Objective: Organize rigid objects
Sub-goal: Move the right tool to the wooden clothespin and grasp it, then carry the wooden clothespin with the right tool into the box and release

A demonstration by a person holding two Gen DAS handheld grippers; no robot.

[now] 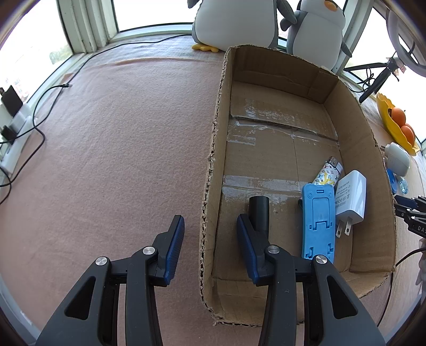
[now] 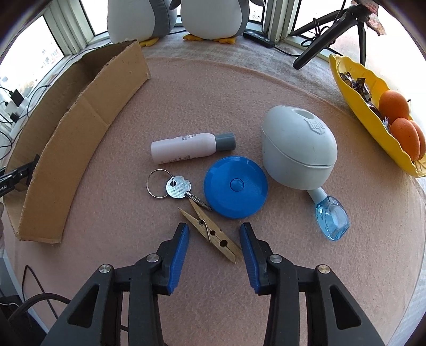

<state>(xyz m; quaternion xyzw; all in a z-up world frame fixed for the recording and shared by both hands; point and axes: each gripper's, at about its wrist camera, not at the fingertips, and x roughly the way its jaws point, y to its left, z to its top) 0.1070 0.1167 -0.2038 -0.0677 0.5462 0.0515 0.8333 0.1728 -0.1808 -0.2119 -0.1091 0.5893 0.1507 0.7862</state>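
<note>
A cardboard box (image 1: 354, 111) holds a black tube (image 1: 259, 213), a blue phone stand (image 1: 318, 221), a white charger (image 1: 350, 198) and a patterned lighter (image 1: 327, 171). My left gripper (image 1: 210, 226) is open and empty, straddling the box's left wall. My right gripper (image 2: 214, 234) is open around a wooden clothespin (image 2: 213, 234) on the pink felt. Beyond it lie a key on a ring (image 2: 175, 187), a blue round tape measure (image 2: 235, 186), a white bottle (image 2: 186, 147), a white egg-shaped container (image 2: 298, 145) and a blue clear bottle (image 2: 331, 219). The box (image 2: 80, 127) stands at the left.
Two plush penguins (image 1: 266, 21) stand by the window. A yellow dish (image 2: 372, 111) with oranges sits at right, with a black tripod (image 2: 327, 29) behind. Cables and a power strip (image 1: 16, 125) lie at far left.
</note>
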